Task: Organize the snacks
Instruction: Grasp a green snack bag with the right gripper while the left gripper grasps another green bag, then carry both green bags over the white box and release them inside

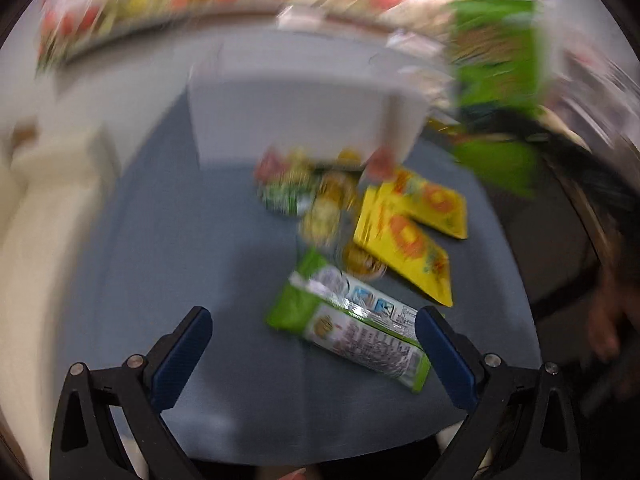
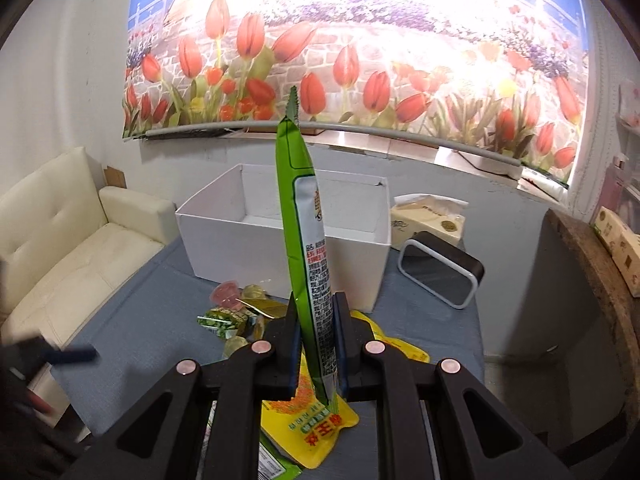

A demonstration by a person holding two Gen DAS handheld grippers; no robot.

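From my left claw (image 1: pixel 314 354), its jaws stood wide and empty above the blue table (image 1: pixel 160 240), a green snack packet (image 1: pixel 352 326) lying flat between them, yellow packets (image 1: pixel 412 236) beyond; from my right claw (image 2: pixel 316 344), clamped tight on a second green packet (image 2: pixel 306 240) held upright before the far white box (image 2: pixel 224 232)

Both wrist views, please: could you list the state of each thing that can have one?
White box: open-topped, looks empty.
Right gripper: shut on the held green packet, lifted, standing on edge.
Left gripper: open, holding nothing, above the table.
Second green packet: lying flat on the blue table.
Yellow packets: flat, overlapping.
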